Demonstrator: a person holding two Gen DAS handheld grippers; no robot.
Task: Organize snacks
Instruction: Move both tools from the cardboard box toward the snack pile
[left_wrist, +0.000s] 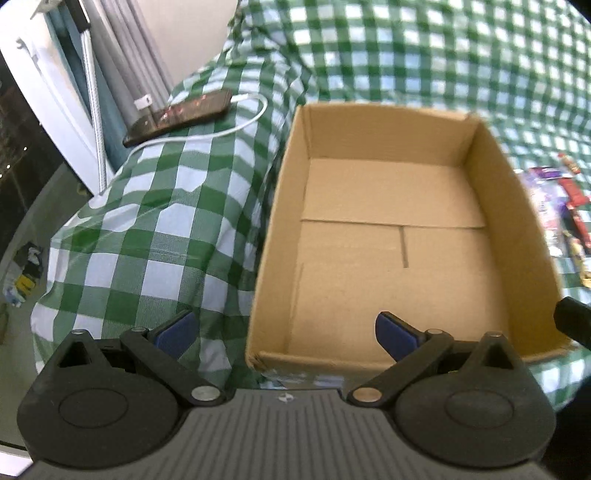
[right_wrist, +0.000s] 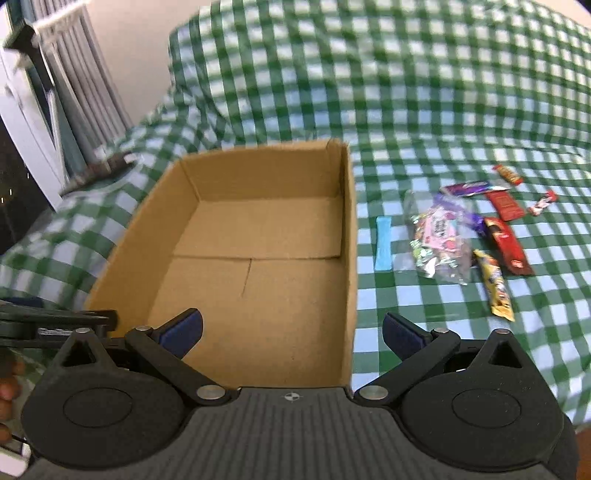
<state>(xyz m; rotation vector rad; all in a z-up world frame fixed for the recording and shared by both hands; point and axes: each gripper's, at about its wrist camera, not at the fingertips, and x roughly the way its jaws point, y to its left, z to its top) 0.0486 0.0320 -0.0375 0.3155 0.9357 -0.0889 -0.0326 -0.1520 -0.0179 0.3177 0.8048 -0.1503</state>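
Snacks (right_wrist: 476, 229) in mixed wrappers, scattered on green-and-white checked cloth (right_wrist: 424, 110) to right of open brown cardboard box (right_wrist: 349, 258); none inside box. Nearest box: pale blue stick-shaped packet (right_wrist: 382, 243), lying flat, close to box's right wall but apart from it. Next right: clear crinkled bag of assorted sweets (right_wrist: 436, 238). Then dark red bar wrapper (right_wrist: 508, 246), yellow bar wrapper (right_wrist: 495, 291) nearer camera, purple wrapper (right_wrist: 467, 189), red flat packet (right_wrist: 505, 206), small red-orange packet (right_wrist: 509, 174), small red-and-white sweet (right_wrist: 542, 203) farther back. Labels too blurred to read.

Box interior bare cardboard, bottom flaps meeting at centre seam.

Left tool (left_wrist: 286, 334) w/ blue-padded fingers spread wide, gripping nothing, held above box's near-left corner. Right tool (right_wrist: 291, 334) likewise spread wide, gripping nothing, held above box's near-right wall. Part of left tool visible at lower left of right wrist view, w/ fingertips of a hand (right_wrist: 7, 395) beside it.

Left of box on cloth: dark phone (left_wrist: 177, 116) lying flat, white cable (left_wrist: 221, 129) plugged in. Grey curtain (left_wrist: 125, 62) and window frame behind.
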